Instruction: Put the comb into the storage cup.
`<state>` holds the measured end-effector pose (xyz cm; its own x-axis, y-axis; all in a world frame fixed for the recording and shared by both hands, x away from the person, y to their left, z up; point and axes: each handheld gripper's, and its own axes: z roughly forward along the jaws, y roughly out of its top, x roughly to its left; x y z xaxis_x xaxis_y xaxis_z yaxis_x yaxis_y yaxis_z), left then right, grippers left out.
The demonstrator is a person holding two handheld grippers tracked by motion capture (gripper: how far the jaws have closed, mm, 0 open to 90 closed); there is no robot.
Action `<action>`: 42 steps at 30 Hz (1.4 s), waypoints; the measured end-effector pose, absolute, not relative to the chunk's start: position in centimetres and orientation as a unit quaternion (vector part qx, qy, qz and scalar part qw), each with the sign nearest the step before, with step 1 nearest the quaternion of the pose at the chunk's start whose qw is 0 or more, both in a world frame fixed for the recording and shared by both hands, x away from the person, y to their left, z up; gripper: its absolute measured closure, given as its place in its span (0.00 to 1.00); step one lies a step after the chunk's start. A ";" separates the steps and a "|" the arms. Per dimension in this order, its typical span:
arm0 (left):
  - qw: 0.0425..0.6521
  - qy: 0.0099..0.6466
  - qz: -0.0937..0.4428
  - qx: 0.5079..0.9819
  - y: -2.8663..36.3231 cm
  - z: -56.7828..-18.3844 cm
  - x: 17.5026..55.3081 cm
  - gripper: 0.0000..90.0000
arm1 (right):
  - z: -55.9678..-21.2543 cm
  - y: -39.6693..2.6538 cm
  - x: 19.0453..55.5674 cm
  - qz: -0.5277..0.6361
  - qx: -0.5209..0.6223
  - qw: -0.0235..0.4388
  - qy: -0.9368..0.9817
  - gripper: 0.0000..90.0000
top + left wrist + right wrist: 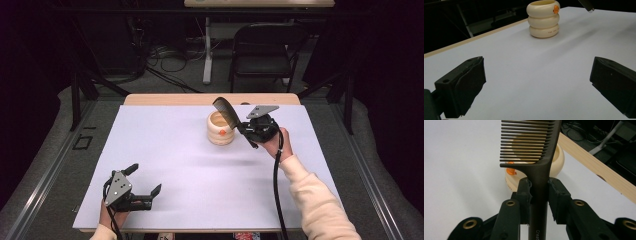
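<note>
A cream ribbed cup [220,129] with an orange mark stands on the white table sheet [175,150] right of centre; it also shows far off as the cup [544,18] in the left gripper view. My right gripper [248,129] is shut on the handle of a dark comb [227,112], whose toothed end slants up over the cup's mouth. In the right gripper view the comb [534,145] runs up between the pads, with the cup [557,157] behind it. My left gripper [145,181] rests open and empty near the front left corner, and its fingers [464,85] stand wide apart.
A black folding chair [265,47] and a table leg [207,50] with cables stand beyond the far edge. A wooden strip [210,99] borders the sheet at the back. The comb handle's tip [587,6] pokes in at the top of the left gripper view.
</note>
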<state>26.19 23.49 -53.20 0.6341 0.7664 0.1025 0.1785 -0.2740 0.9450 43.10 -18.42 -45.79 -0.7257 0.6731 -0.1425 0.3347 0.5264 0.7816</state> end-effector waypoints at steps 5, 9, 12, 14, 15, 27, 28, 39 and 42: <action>0.512 0.317 0.289 0.744 23.6 -53.2 26.2 0.00 | -45.2 -18.3 43.3 0.386 0.299 0.221 0.844 0.80; 0.512 0.317 0.289 0.744 23.5 -53.2 26.2 0.00 | -44.9 -18.1 43.4 0.384 0.297 0.223 0.845 0.80; 0.512 0.317 0.289 0.744 23.5 -53.2 26.2 0.00 | -44.7 -18.1 43.6 0.382 0.296 0.222 0.847 0.80; 0.512 0.317 0.288 0.744 23.6 -53.2 26.2 0.00 | -44.6 -18.0 43.7 0.384 0.298 0.221 0.846 0.80; 0.512 0.317 0.288 0.744 23.6 -53.2 26.2 0.00 | -44.5 -18.0 43.7 0.383 0.296 0.221 0.847 0.80; 0.511 0.317 0.289 0.745 23.6 -53.2 26.2 0.00 | -44.0 -17.5 44.2 0.381 0.296 0.220 0.848 0.80; 0.512 0.318 0.288 0.744 23.5 -53.2 26.2 0.00 | -43.9 -17.5 44.2 0.381 0.296 0.220 0.848 0.80; 0.511 0.316 0.289 0.745 23.6 -53.2 26.2 0.00 | -43.4 -17.1 44.7 0.386 0.295 0.219 0.846 0.80; 0.511 0.317 0.289 0.745 23.6 -53.2 26.2 0.00 | -43.2 -17.0 44.8 0.388 0.296 0.219 0.845 0.80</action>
<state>26.16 23.57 -53.17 0.6321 0.7675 0.1072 0.1753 -0.2764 0.9449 44.78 -17.01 -43.20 -0.7291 0.6697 -0.1408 0.3301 0.5244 0.7849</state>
